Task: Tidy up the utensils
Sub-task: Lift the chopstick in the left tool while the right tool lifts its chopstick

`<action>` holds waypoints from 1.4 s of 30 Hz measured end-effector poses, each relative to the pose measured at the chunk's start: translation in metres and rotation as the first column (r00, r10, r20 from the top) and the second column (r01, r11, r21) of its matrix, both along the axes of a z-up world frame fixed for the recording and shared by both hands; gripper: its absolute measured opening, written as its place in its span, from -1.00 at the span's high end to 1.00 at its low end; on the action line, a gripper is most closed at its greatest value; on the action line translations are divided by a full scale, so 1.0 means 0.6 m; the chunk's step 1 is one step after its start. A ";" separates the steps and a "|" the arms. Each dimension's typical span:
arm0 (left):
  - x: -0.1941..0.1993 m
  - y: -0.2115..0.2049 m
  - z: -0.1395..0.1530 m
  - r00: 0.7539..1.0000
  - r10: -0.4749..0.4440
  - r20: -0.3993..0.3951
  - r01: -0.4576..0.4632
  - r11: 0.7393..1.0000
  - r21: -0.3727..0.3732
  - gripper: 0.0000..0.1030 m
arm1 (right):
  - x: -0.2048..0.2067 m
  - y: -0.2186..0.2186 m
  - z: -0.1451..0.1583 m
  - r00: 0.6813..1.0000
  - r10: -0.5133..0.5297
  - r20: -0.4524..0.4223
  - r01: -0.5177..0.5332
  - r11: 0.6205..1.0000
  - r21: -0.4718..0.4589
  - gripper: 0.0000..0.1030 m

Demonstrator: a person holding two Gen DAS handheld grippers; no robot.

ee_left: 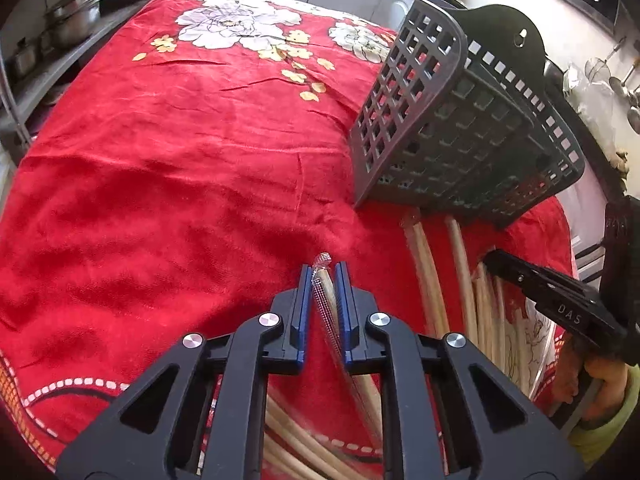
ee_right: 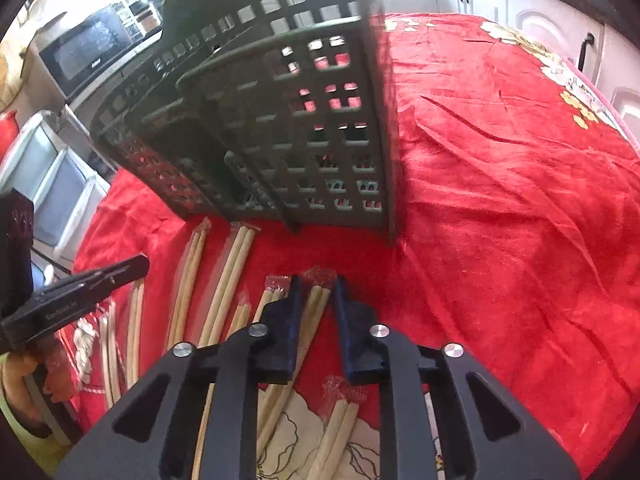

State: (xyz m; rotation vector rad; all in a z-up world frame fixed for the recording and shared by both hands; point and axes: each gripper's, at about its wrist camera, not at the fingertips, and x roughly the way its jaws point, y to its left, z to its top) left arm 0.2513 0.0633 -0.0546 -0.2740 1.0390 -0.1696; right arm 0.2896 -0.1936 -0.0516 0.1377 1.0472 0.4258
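Several plastic-wrapped pairs of wooden chopsticks [ee_right: 228, 280] lie on the red floral cloth in front of a dark grey lattice utensil basket [ee_right: 280, 120]. My left gripper [ee_left: 325, 276] is shut on one wrapped chopstick pair [ee_left: 326, 300] and holds it above the cloth, left of the basket [ee_left: 460, 120]. My right gripper [ee_right: 316, 288] is open, its fingers on either side of another wrapped pair [ee_right: 316, 308] lying on the cloth. The right gripper shows in the left wrist view [ee_left: 486, 258] over the chopsticks [ee_left: 460, 260].
The red cloth [ee_left: 180, 160] covers the table, wide and bare to the left. Steel pots [ee_left: 76, 16] sit on shelves at far left. A microwave [ee_right: 88, 52] stands behind the basket. White cabinets [ee_right: 540, 20] line the back.
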 end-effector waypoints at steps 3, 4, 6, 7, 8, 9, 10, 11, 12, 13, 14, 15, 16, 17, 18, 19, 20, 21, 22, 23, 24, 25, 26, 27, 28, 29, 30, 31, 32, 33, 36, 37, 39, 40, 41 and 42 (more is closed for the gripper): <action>0.002 -0.001 0.011 1.000 0.004 0.020 -0.004 1.000 -0.013 0.87 | 0.003 -0.017 0.006 1.000 -0.018 -0.004 0.018 0.998 0.067 0.76; -0.001 0.000 0.015 1.000 0.003 0.027 -0.002 1.000 -0.017 0.88 | 0.001 -0.023 0.010 1.000 -0.022 0.000 0.022 0.996 0.081 0.78; -0.006 -0.001 0.029 0.999 0.000 0.055 0.001 1.000 -0.028 0.88 | -0.004 -0.034 0.020 1.000 -0.024 0.012 0.023 0.994 0.111 0.83; -0.005 0.000 0.035 0.998 -0.001 0.067 0.003 0.999 -0.038 0.89 | -0.006 -0.035 0.027 1.000 -0.023 0.021 0.020 0.992 0.122 0.83; -0.006 0.000 0.044 0.997 -0.001 0.078 0.004 0.999 -0.043 0.90 | -0.011 -0.041 0.036 0.999 -0.017 0.038 0.011 0.990 0.141 0.83; -0.009 0.000 0.049 0.996 -0.002 0.088 0.006 0.999 -0.048 0.90 | -0.014 -0.042 0.042 0.999 -0.013 0.047 0.006 0.989 0.148 0.84; -0.011 0.000 0.058 0.995 -0.003 0.100 0.008 0.999 -0.053 0.91 | -0.018 -0.044 0.049 0.998 -0.007 0.056 -0.001 0.988 0.155 0.84; -0.014 -0.001 0.065 0.994 -0.003 0.109 0.009 0.998 -0.055 0.91 | -0.023 -0.047 0.057 0.998 -0.001 0.067 -0.011 0.986 0.168 0.84; -0.019 -0.001 0.076 0.992 -0.005 0.124 0.012 0.998 -0.060 0.92 | -0.027 -0.047 0.061 0.997 0.003 0.076 -0.016 0.984 0.176 0.85; -0.023 -0.001 0.084 0.991 -0.008 0.136 0.016 0.998 -0.060 0.92 | -0.033 -0.049 0.070 0.996 0.010 0.093 -0.027 0.982 0.187 0.85; -0.027 -0.003 0.093 0.989 -0.011 0.150 0.020 0.998 -0.059 0.92 | -0.040 -0.049 0.080 0.994 0.017 0.111 -0.039 0.980 0.195 0.85; -0.031 -0.004 0.106 0.986 -0.014 0.166 0.024 0.998 -0.058 0.92 | -0.045 -0.048 0.093 0.992 0.022 0.126 -0.047 0.978 0.203 0.85; -0.035 -0.006 0.118 0.983 -0.018 0.183 0.030 0.998 -0.059 0.93 | -0.049 -0.047 0.102 0.990 0.025 0.137 -0.054 0.976 0.209 0.86; -0.040 -0.008 0.130 0.980 -0.022 0.198 0.034 0.998 -0.061 0.93 | -0.056 -0.048 0.115 0.987 0.032 0.159 -0.067 0.974 0.217 0.86; -0.043 -0.009 0.138 0.977 -0.024 0.210 0.038 0.997 -0.062 0.93 | -0.062 -0.046 0.126 0.983 0.037 0.178 -0.076 0.973 0.218 0.86; -0.047 -0.010 0.148 0.974 -0.027 0.225 0.043 0.997 -0.064 0.93 | -0.065 -0.045 0.138 0.980 0.040 0.195 -0.083 0.972 0.219 0.86; -0.050 -0.012 0.157 0.971 -0.030 0.238 0.047 0.997 -0.065 0.94 | -0.068 -0.044 0.147 0.977 0.043 0.209 -0.090 0.971 0.221 0.87; -0.055 -0.014 0.172 0.965 -0.033 0.259 0.052 0.996 -0.067 0.94 | -0.074 -0.044 0.159 0.971 0.048 0.232 -0.101 0.970 0.222 0.87; -0.058 -0.015 0.179 0.962 -0.034 0.269 0.054 0.996 -0.068 0.94 | -0.079 -0.043 0.170 0.966 0.051 0.252 -0.109 0.969 0.222 0.87; -0.061 -0.016 0.188 0.959 -0.035 0.282 0.057 0.996 -0.070 0.94 | -0.086 -0.044 0.184 0.960 0.053 0.276 -0.118 0.968 0.223 0.88; -0.065 -0.018 0.200 0.954 -0.036 0.299 0.061 0.995 -0.073 0.94 | -0.089 -0.043 0.192 0.955 0.053 0.291 -0.122 0.967 0.224 0.88; -0.068 -0.019 0.209 0.949 -0.037 0.312 0.063 0.995 -0.074 0.94 | -0.092 -0.045 0.201 0.951 0.052 0.306 -0.126 0.966 0.225 0.88; -0.071 -0.020 0.216 0.946 -0.037 0.321 0.065 0.995 -0.076 0.94 | -0.097 -0.048 0.213 0.943 0.050 0.329 -0.130 0.965 0.226 0.88; -0.074 -0.020 0.226 0.941 -0.038 0.336 0.068 0.994 -0.080 0.95 | -0.100 -0.049 0.219 0.938 0.047 0.343 -0.131 0.965 0.226 0.88; -0.076 -0.021 0.235 0.937 -0.038 0.347 0.071 0.994 -0.082 0.95 | -0.104 -0.051 0.229 0.930 0.044 0.364 -0.134 0.965 0.227 0.88; -0.080 -0.021 0.242 0.933 -0.040 0.357 0.074 0.994 -0.084 0.95 | -0.107 -0.052 0.236 0.925 0.040 0.379 -0.135 0.964 0.227 0.88; -0.084 -0.023 0.252 0.928 -0.042 0.371 0.079 0.993 -0.085 0.95 | -0.113 -0.054 0.247 0.915 0.035 0.401 -0.136 0.964 0.227 0.88; -0.086 -0.024 0.260 0.922 -0.046 0.386 0.088 0.992 -0.091 0.95 | -0.116 -0.057 0.256 0.908 0.029 0.418 -0.136 0.964 0.227 0.88; -0.087 -0.025 0.267 0.918 -0.049 0.394 0.092 0.992 -0.092 0.95 | -0.119 -0.061 0.266 0.898 0.022 0.440 -0.136 0.964 0.229 0.88; -0.089 -0.027 0.276 0.912 -0.051 0.407 0.094 0.992 -0.088 0.95 | -0.121 -0.063 0.272 0.892 0.019 0.451 -0.137 0.964 0.230 0.88; -0.091 -0.033 0.299 0.899 -0.053 0.435 0.099 0.992 -0.084 0.95 | -0.124 -0.071 0.292 0.870 -0.004 0.493 -0.131 0.962 0.239 0.88; -0.091 -0.034 0.308 0.894 -0.055 0.445 0.102 0.991 -0.084 0.95 | -0.125 -0.073 0.297 0.865 -0.009 0.501 -0.130 0.962 0.241 0.88; -0.092 -0.036 0.323 0.885 -0.057 0.462 0.108 0.990 -0.086 0.95 | -0.125 -0.078 0.308 0.852 -0.024 0.523 -0.122 0.962 0.244 0.88; -0.091 -0.039 0.333 0.879 -0.058 0.473 0.110 0.990 -0.083 0.95 | -0.125 -0.081 0.315 0.845 -0.031 0.533 -0.120 0.962 0.245 0.88; -0.091 -0.041 0.343 0.873 -0.059 0.485 0.113 0.990 -0.082 0.95 | -0.123 -0.083 0.320 0.839 -0.037 0.543 -0.116 0.963 0.245 0.88; -0.090 -0.042 0.350 0.869 -0.059 0.492 0.114 0.990 -0.083 0.95 | -0.122 -0.086 0.327 0.830 -0.046 0.556 -0.110 0.964 0.243 0.88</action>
